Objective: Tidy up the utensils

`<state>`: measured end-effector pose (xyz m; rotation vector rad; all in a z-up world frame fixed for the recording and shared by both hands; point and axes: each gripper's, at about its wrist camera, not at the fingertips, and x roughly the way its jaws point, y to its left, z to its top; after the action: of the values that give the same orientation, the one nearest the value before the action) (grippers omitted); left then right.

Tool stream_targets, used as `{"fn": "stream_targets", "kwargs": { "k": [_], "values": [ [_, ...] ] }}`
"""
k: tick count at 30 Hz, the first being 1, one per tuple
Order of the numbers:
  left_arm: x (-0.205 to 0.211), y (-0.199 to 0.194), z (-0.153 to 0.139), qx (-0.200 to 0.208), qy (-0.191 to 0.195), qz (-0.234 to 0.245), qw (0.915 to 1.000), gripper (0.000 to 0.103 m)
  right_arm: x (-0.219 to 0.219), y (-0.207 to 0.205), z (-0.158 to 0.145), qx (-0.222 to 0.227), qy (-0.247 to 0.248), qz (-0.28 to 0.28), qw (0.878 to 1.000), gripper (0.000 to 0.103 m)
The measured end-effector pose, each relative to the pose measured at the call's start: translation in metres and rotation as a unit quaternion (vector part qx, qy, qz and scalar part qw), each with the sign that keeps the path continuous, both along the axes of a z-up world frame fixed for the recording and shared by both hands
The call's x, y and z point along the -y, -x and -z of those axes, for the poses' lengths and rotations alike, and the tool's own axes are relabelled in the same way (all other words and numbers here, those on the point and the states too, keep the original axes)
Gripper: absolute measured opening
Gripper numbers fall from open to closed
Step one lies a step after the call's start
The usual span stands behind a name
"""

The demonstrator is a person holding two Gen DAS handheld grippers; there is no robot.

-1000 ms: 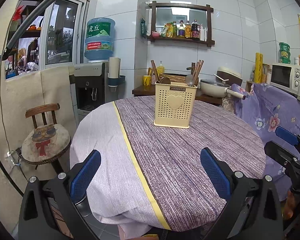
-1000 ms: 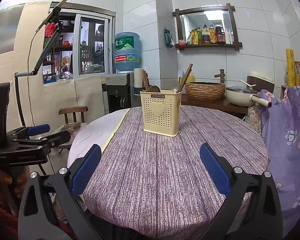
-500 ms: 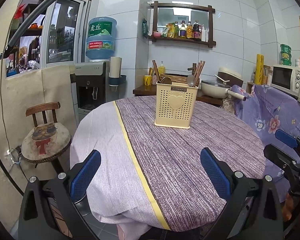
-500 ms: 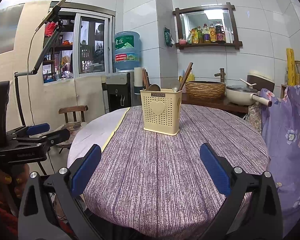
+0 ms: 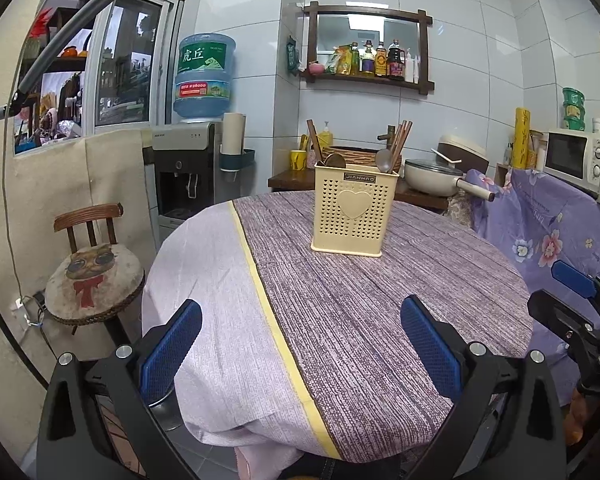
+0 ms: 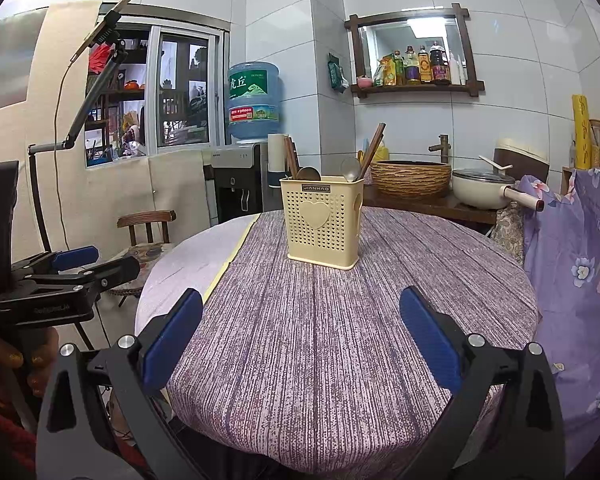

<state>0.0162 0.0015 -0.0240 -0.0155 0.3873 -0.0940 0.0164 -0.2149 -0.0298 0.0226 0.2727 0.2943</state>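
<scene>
A cream perforated utensil holder (image 5: 354, 210) with a heart on its front stands upright on the round table (image 5: 340, 300); it also shows in the right wrist view (image 6: 322, 222). Brown chopsticks (image 5: 400, 140) and spoons (image 5: 384, 160) stick up from it, with chopsticks (image 6: 374, 148) and a spoon (image 6: 350, 169) in the right wrist view too. My left gripper (image 5: 300, 348) is open and empty over the table's near edge. My right gripper (image 6: 300, 344) is open and empty, to the right of the left one, also at the near edge.
A wooden chair with a cat cushion (image 5: 94, 280) stands left of the table. A water dispenser (image 5: 192, 168) is behind it. A counter at the back holds a wicker basket (image 6: 410, 178) and a pot (image 6: 484, 192). A floral purple cloth (image 6: 580, 260) hangs at the right.
Both grippers have drifted very slightly; the holder sits a touch lower and nearer in both views. Nothing was taken hold of or let go.
</scene>
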Motion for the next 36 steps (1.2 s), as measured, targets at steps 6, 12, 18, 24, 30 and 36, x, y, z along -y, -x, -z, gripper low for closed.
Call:
{"fn": "stream_targets", "kwargs": {
  "k": [6, 12, 18, 24, 30, 36],
  "values": [
    [0.0017, -0.0011, 0.0003, -0.004, -0.002, 0.001, 1.0, 0.098, -0.0002, 0.0002, 0.0008, 0.0, 0.0, 0.0, 1.0, 0.097],
    [0.0036, -0.0006, -0.0005, -0.002, -0.003, 0.0, 1.0, 0.098, -0.0002, 0.0002, 0.0008, 0.0, 0.0, 0.0, 1.0, 0.097],
    [0.0037, -0.0004, -0.001, -0.003, -0.003, -0.001, 1.0, 0.098, -0.0006, 0.0002, 0.0007, -0.001, 0.001, 0.0, 1.0, 0.097],
    [0.0035, -0.0004, -0.001, -0.003, -0.003, -0.001, 1.0, 0.098, -0.001, 0.0008, 0.0011, -0.001, 0.001, -0.001, 1.0, 0.097],
    [0.0038, -0.0004, -0.0018, -0.003, -0.003, -0.001, 1.0, 0.098, -0.0011, 0.0009, 0.0009, -0.001, 0.001, -0.002, 1.0, 0.097],
    [0.0035, -0.0005, -0.0021, -0.005, -0.002, -0.001, 1.0, 0.098, -0.0015, 0.0003, 0.0014, -0.003, 0.003, -0.003, 1.0, 0.097]
  ]
}}
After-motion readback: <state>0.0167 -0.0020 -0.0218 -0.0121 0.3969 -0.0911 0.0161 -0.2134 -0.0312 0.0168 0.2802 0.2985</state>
